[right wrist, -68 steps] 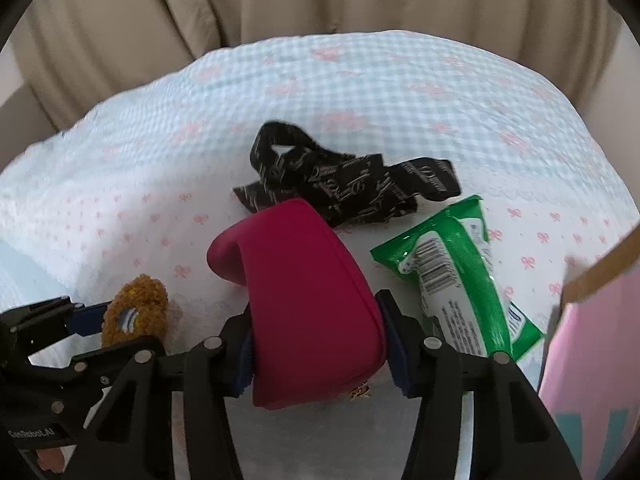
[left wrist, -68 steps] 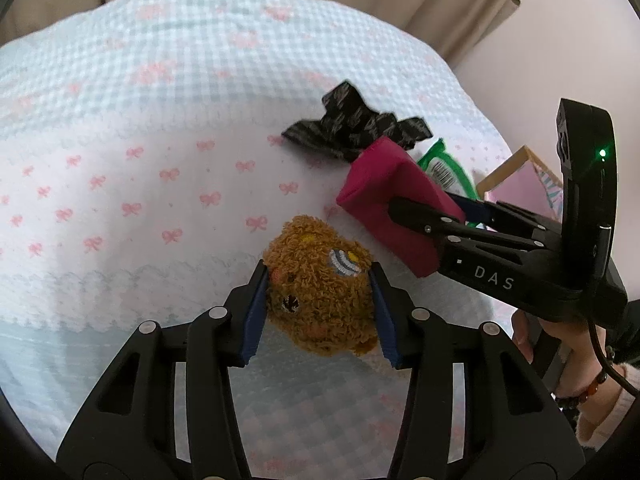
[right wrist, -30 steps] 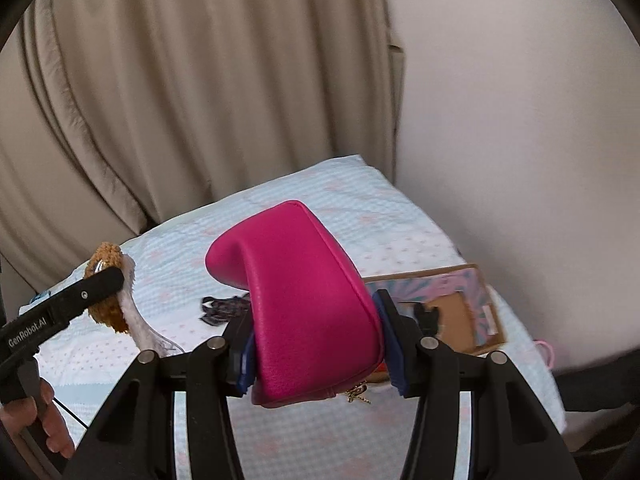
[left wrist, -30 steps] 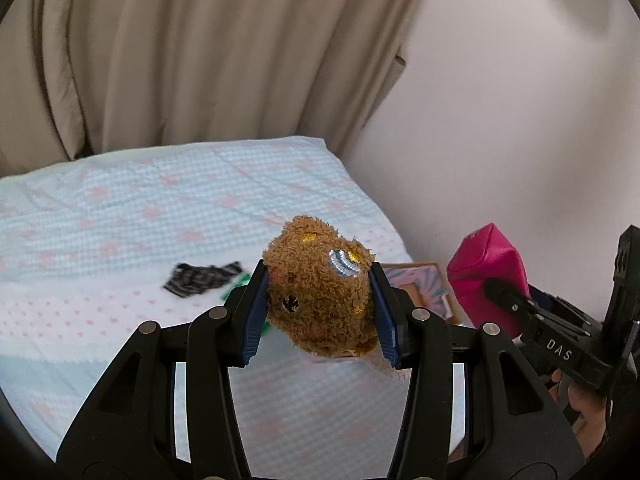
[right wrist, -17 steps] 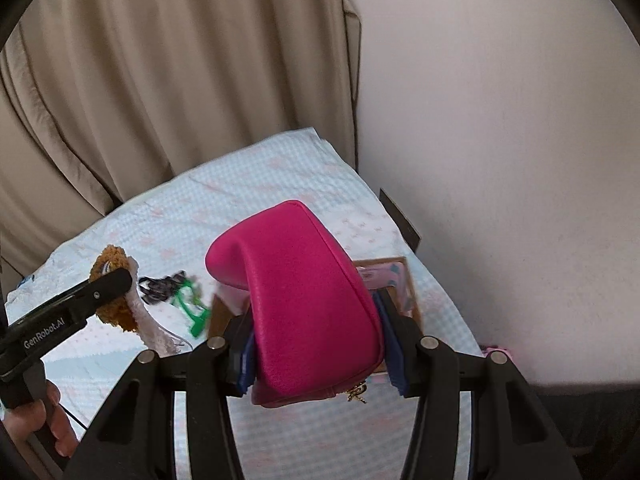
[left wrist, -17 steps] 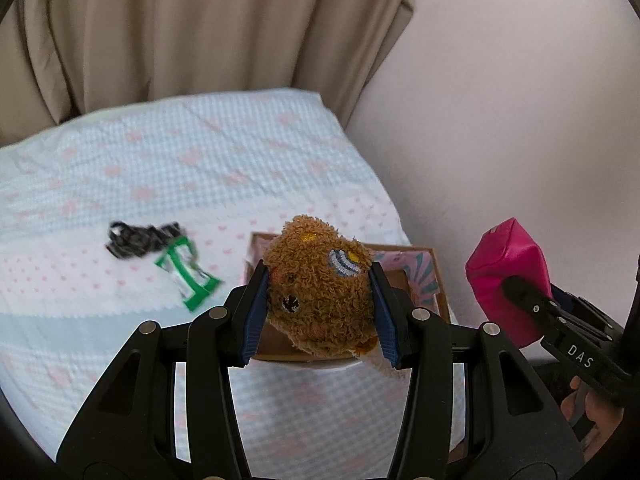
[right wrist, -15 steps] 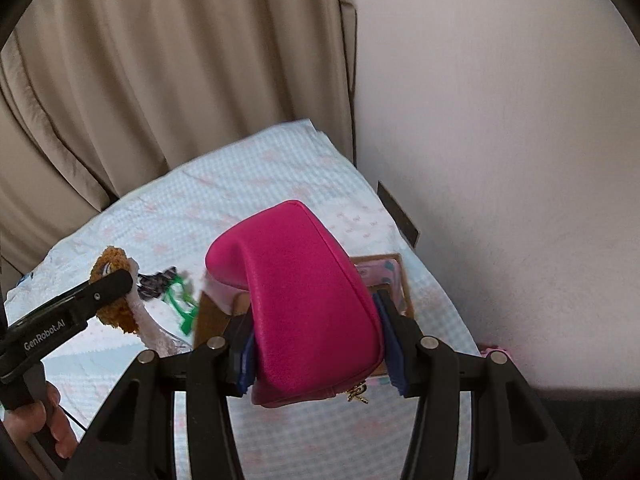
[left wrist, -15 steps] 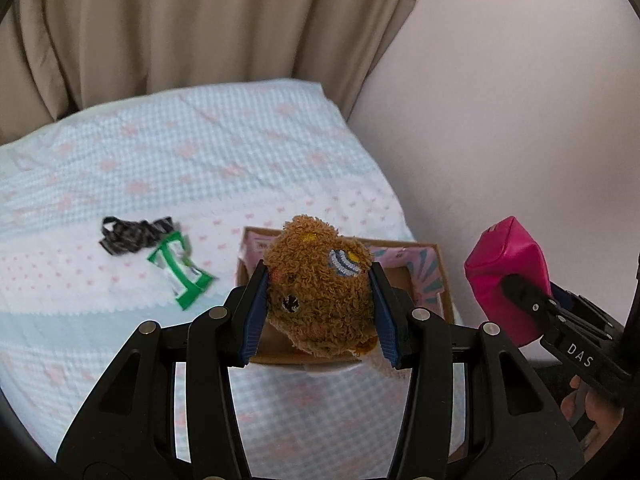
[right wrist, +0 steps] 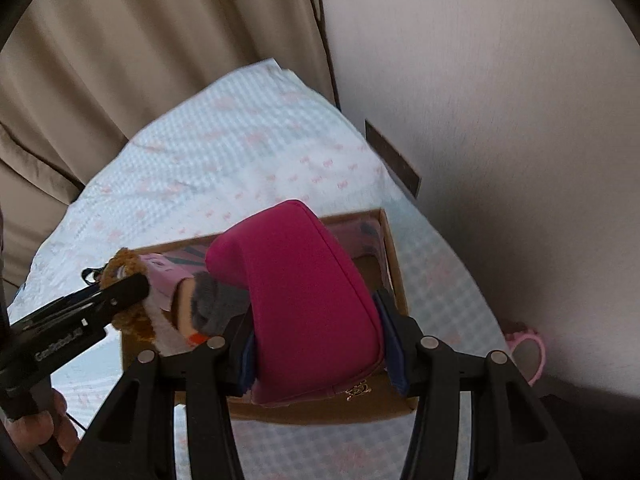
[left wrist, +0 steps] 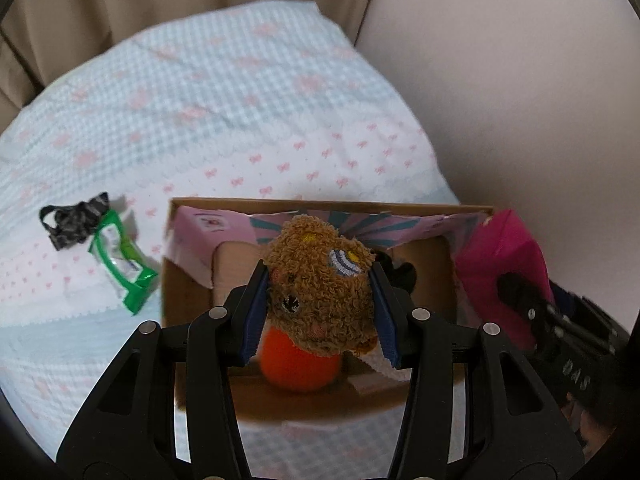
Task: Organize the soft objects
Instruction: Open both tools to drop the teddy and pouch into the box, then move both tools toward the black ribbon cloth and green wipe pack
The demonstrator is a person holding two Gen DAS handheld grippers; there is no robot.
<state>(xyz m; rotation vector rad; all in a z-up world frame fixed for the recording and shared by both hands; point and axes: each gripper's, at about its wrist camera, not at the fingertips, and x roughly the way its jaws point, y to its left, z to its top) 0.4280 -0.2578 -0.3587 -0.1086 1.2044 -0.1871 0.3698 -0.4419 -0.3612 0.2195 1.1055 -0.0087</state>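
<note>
My left gripper (left wrist: 320,312) is shut on a brown fuzzy plush toy (left wrist: 316,276) and holds it over an open cardboard box (left wrist: 180,280) with pink printed flaps. My right gripper (right wrist: 320,344) is shut on a magenta pouch (right wrist: 296,292) and holds it over the right side of the same box (right wrist: 396,272). The pouch (left wrist: 500,272) and right gripper also show at the right of the left wrist view. The plush (right wrist: 120,272) and left gripper show at the left of the right wrist view. An orange ball (left wrist: 296,364) and a dark soft item (left wrist: 400,272) lie inside the box.
The box rests on a bed with a blue checked, pink-bow cover (left wrist: 200,100). A green packet (left wrist: 120,260) and a black patterned strap (left wrist: 72,220) lie on the bed left of the box. A wall (right wrist: 500,100) runs close on the right, curtains (right wrist: 140,60) behind. A pink object (right wrist: 528,344) lies beside the bed.
Both grippers have moved closer to the box and lower, still holding the plush and the pouch. The box now fills the middle of both views.
</note>
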